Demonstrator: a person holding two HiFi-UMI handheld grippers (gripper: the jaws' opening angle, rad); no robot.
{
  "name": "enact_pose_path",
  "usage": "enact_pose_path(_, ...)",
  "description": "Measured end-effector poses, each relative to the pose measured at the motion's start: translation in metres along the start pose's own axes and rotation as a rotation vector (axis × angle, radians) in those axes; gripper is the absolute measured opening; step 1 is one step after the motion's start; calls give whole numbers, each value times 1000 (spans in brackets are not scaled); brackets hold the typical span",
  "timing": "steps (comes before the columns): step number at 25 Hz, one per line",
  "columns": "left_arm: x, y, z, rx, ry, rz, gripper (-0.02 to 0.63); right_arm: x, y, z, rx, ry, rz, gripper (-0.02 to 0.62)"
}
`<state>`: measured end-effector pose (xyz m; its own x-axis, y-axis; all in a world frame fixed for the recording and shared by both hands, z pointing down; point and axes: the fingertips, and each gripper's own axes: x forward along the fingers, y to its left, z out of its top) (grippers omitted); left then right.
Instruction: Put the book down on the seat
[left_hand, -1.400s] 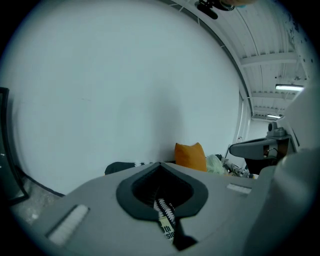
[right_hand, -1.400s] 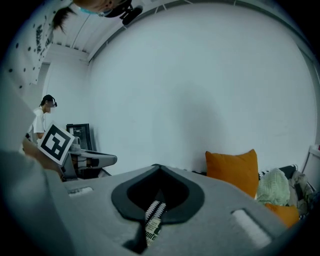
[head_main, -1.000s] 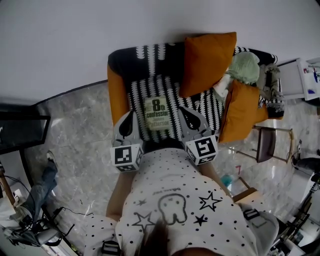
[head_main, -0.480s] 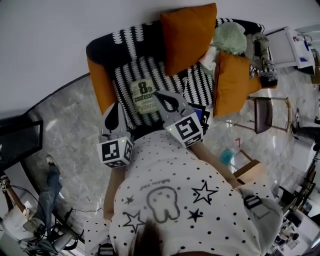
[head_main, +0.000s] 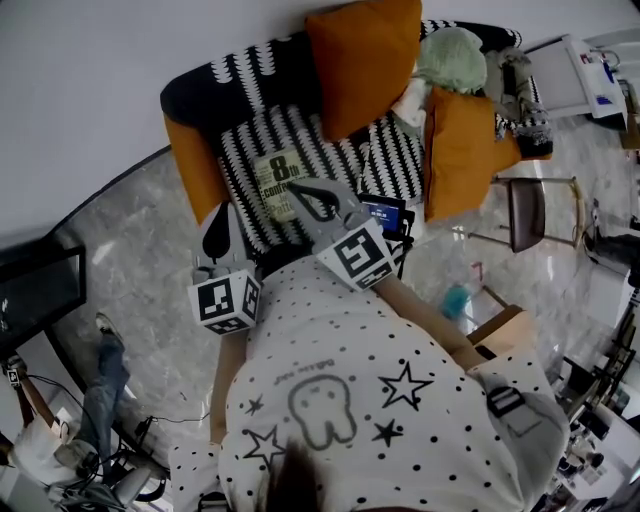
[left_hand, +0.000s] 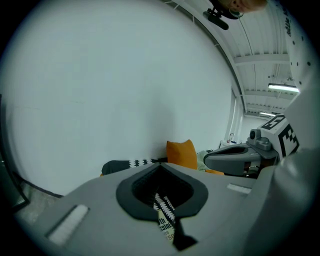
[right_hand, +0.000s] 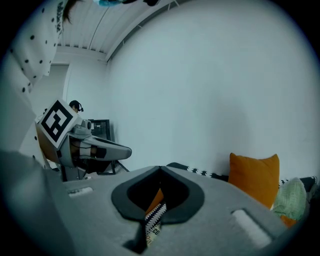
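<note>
Book (head_main: 275, 180) lay flat, cover up, on the black-and-white patterned seat (head_main: 245, 140) of the armchair, toward its front edge. Over the book's right part hung the tip of the right gripper (head_main: 290, 186), its jaws pressed together with nothing between them; whether the tip touched the cover could not be told. Through the thin slit between those jaws, the right gripper view showed a strip of seat and print below. The left gripper (head_main: 224, 208) sat just left of the book at the seat's front corner, its jaws likewise together and empty. An orange cushion (head_main: 362, 55) leaned against the backrest, another (head_main: 460, 150) stood at the right side, and marble floor (head_main: 120, 230) surrounded the chair.
</note>
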<state>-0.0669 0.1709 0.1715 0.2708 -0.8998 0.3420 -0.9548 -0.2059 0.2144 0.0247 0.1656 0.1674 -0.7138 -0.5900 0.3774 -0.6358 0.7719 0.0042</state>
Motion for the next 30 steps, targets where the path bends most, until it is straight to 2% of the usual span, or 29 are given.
enact_pose_path(6, 3, 4, -2, -49, 7, -17, 2, 3, -1, 1, -3, 3, 6, -3)
enact_pose_path(14, 6, -5, 4, -16, -9, -55, 2, 7, 1, 4, -16, 0, 22, -3)
enact_pose_path(30, 5, -3, 3, -17, 7, -44, 2, 6, 2, 6, -18, -5, 26, -3)
